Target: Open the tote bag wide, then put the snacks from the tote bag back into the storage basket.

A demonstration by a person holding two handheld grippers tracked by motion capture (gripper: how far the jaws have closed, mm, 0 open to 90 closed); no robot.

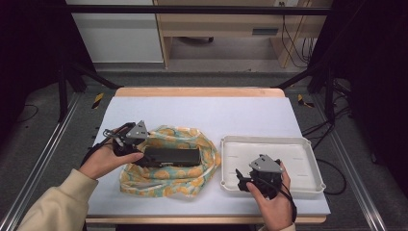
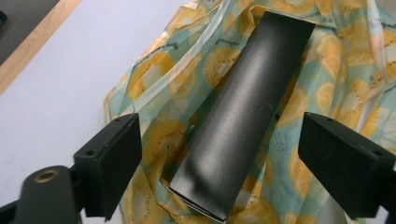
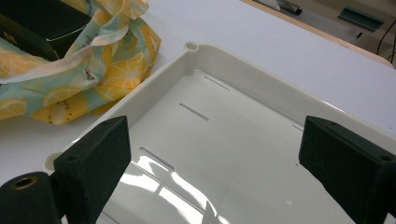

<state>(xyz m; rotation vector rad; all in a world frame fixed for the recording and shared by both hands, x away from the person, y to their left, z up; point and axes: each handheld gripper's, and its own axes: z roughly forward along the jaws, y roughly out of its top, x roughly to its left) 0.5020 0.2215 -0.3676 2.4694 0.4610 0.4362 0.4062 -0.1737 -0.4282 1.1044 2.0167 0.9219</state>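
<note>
Long black cardboard box (image 2: 247, 112) on lemon-print cloth (image 2: 154, 70), between my left hand-held gripper's (image 2: 219, 154) released jaws (right hand-held gripper (image 3: 210, 158) likewise released, above white plastic tray (image 3: 261, 88)).

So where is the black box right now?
In the high view the black box lies on the lemon-print bag, left of the white tray, beside the left tongs.

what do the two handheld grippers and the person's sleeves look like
Both grippers are black. The left gripper and right gripper each carry a grey three-cornered plate on top and trail a black cable. Their jaws end in blocky black pads. The left arm wears a cream sleeve.
</note>
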